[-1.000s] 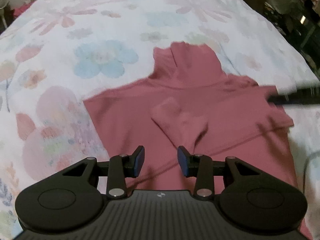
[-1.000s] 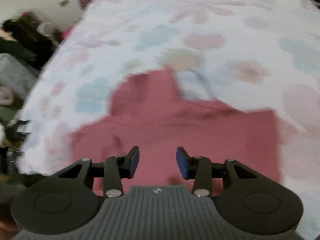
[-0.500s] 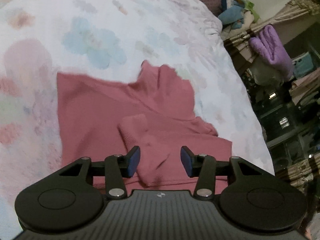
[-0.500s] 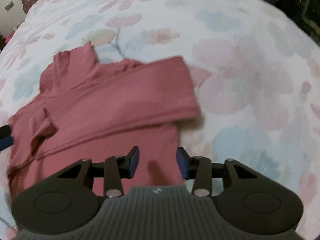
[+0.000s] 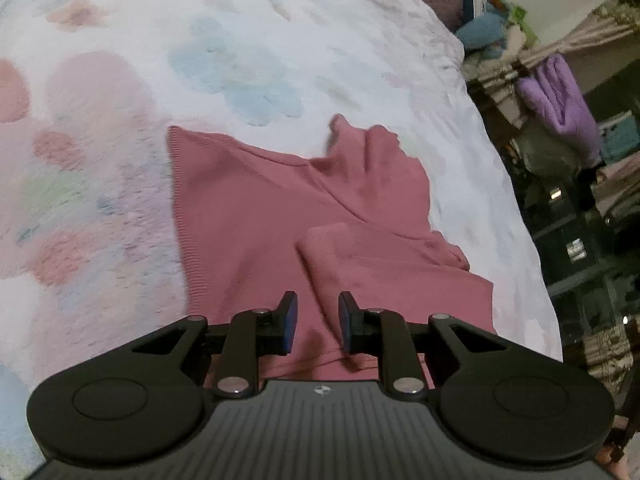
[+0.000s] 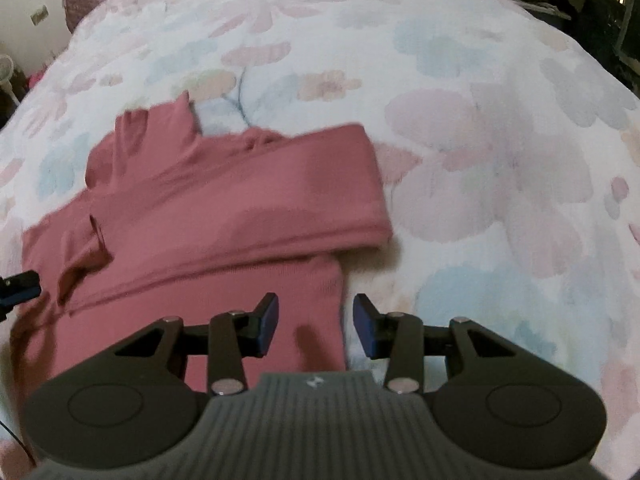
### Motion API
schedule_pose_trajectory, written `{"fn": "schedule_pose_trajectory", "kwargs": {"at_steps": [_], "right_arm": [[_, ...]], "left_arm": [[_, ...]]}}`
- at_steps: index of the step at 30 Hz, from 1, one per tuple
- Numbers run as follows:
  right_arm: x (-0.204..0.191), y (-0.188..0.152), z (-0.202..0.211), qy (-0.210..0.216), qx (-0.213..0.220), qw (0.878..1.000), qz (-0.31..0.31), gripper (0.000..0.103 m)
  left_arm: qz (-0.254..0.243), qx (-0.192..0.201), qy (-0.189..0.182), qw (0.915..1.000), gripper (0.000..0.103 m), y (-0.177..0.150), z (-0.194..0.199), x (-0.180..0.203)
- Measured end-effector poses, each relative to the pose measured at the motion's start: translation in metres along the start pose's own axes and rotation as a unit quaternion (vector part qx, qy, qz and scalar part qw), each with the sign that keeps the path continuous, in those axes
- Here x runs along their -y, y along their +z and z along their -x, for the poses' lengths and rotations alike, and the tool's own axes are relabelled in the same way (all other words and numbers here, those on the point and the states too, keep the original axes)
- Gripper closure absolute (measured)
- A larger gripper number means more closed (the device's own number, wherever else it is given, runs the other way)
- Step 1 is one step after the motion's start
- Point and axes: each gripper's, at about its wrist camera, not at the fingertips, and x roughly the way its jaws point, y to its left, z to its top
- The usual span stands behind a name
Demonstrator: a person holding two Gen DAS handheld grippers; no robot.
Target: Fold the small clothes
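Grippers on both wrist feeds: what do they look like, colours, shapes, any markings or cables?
Both match. The left gripper and right gripper each have a matte black body with a ribbed grey top plate bearing a small round white emblem, two round black lobes at the sides, black linkage arms with silver pivot pins, and jaws faced with blue pads. A thin dark cable shows at the right wrist view's lower left edge.

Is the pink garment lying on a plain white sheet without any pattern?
No, the pink garment lies on a bedspread printed with large pale pink and blue flowers.
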Motion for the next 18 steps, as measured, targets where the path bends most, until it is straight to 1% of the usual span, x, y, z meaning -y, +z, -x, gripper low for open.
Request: {"fn": "schedule_pose_trajectory", "kwargs": {"at_steps": [1, 3, 6, 8, 9, 11, 14, 18], "right_arm": [[0.002, 0.003, 0.0, 0.007, 0.006, 1.0, -0.003, 0.065], [0.004, 0.007, 0.0, 0.021, 0.016, 1.0, -0.002, 0.065], [0.003, 0.01, 0.0, 0.047, 0.027, 0.999, 0.005, 0.065], [-0.002, 0.012, -0.001, 0.078, 0.03, 0.996, 0.005, 0.066], [-0.007, 0.014, -0.003, 0.098, 0.028, 0.995, 0.004, 0.066], [-0.023, 0.018, -0.01, 0.137, 0.018, 0.99, 0.001, 0.071], [-0.055, 0.026, -0.028, 0.2, 0.001, 0.98, -0.012, 0.071], [-0.093, 0.031, -0.061, 0.251, -0.037, 0.965, -0.061, 0.071]], "left_arm": [[0.001, -0.005, 0.007, 1.0, 0.079, 0.002, -0.005, 0.003], [0.013, -0.009, 0.017, 0.9997, 0.073, 0.007, -0.012, 0.004], [0.047, -0.025, 0.017, 0.9984, 0.072, 0.01, -0.027, 0.0], [0.055, -0.028, 0.023, 0.9978, 0.072, 0.009, -0.031, 0.001], [0.046, -0.026, 0.033, 0.9981, 0.072, 0.008, -0.03, 0.005], [0.025, -0.024, 0.052, 0.998, 0.072, 0.008, -0.027, 0.013], [0.0, -0.029, 0.075, 0.9968, 0.072, 0.01, -0.021, 0.023], [-0.037, -0.033, 0.109, 0.9928, 0.072, 0.012, -0.017, 0.034]]}}
